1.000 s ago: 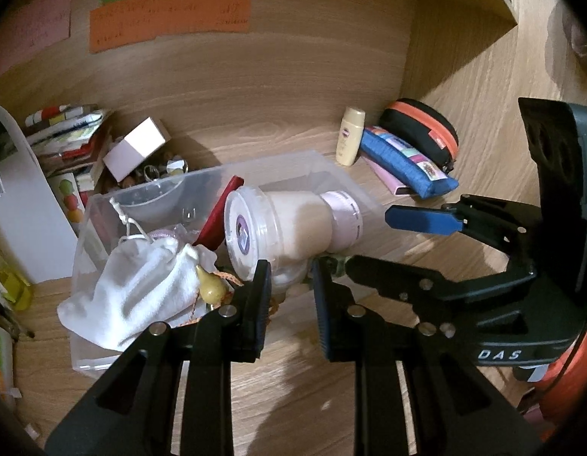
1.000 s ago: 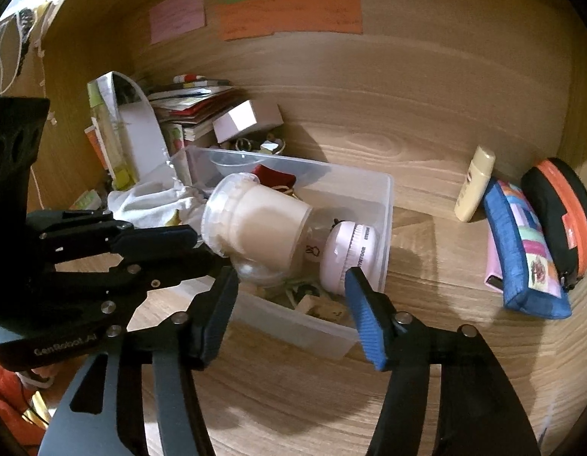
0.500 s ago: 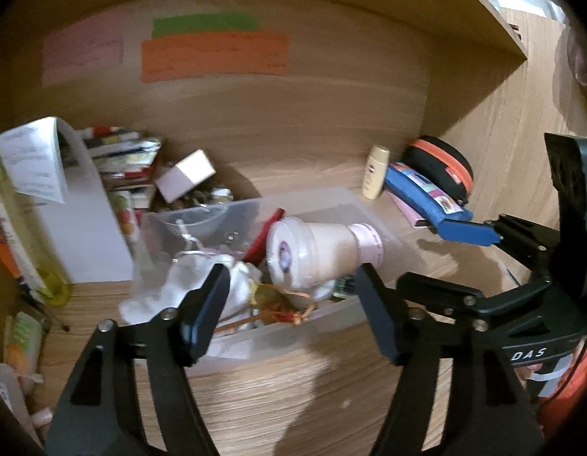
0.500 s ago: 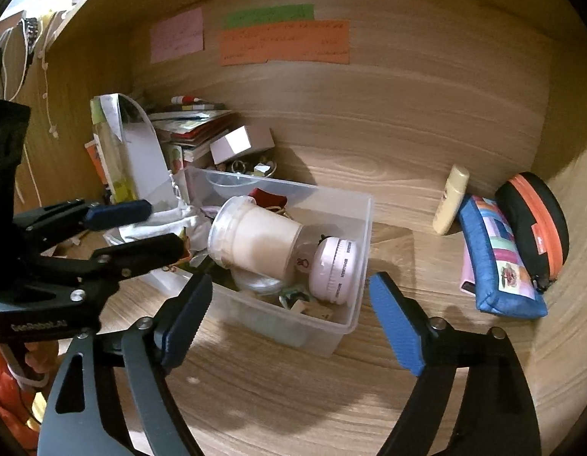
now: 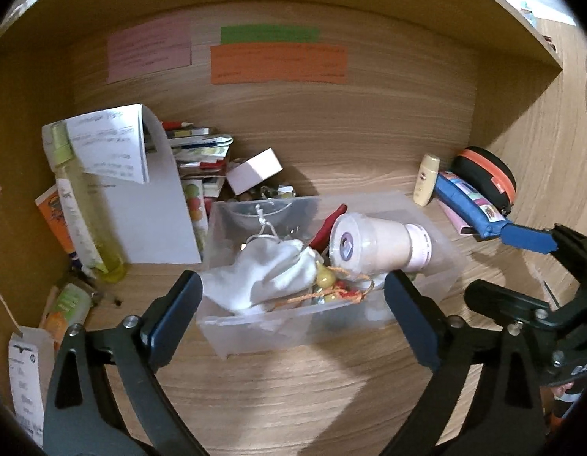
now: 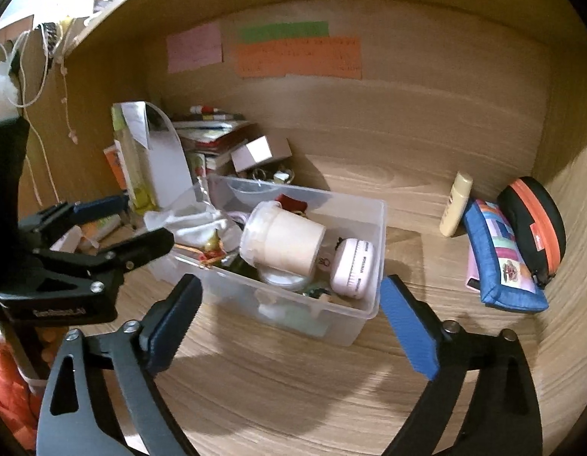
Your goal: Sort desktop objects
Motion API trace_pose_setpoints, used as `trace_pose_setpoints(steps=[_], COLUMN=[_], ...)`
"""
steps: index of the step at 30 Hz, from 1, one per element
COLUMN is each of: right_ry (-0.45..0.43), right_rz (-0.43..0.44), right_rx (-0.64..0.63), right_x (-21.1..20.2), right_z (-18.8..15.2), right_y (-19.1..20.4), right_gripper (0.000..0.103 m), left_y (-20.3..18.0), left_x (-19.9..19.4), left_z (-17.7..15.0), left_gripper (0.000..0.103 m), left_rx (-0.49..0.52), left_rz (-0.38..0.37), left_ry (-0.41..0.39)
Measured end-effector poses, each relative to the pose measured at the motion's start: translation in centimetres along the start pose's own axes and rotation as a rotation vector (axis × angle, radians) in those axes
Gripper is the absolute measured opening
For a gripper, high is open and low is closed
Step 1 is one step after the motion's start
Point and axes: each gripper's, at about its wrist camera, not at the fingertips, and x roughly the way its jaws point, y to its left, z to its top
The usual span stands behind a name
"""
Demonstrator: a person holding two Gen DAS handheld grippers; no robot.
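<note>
A clear plastic bin sits mid-desk. In it lie a white cloth, a cream lidded cup on its side, a pink round timer and orange string. My left gripper hovers just in front of the bin. Its jaws are opening wide and hold nothing. My right gripper faces the bin from the front right, with the cup beyond it. Its jaws are opening too, and nothing is gripped. Each gripper shows at the edge of the other's view.
A blue pencil case, a black-and-orange pouch and a cream tube lie at the right wall. Stacked books, a white box, a paper stand and a yellow bottle crowd the back left.
Both grippers have drawn back from the bin and their jaws have spread from narrow to wide. The cup still lies on its side in the bin.
</note>
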Motion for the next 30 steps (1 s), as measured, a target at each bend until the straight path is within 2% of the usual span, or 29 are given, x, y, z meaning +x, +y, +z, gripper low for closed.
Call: trace_pose_setpoints(steps=[8,19,30], right_ry=[-0.019,-0.023,-0.015], right_rz=[-0.024,-0.042,-0.032], right_rx=[-0.016,-0.019,0.037], right_x=[-0.3,-0.5,-0.6], right_z=[-0.2,-0.9,-1.4], right_y=[0.9,1.2,0.4], right_gripper=[0.101,0.101,0.101], left_y=[0.2,0.4,-0.3], left_x=[-0.2,0.9,0.5], left_z=[-0.6,-1.2,-1.4], left_gripper=[0.100,0.100,0.100], left_rx=[-0.039,-0.039,-0.004], left_rz=[-0.020,0.018,0.001], left_ry=[0.003,0.038,0.025])
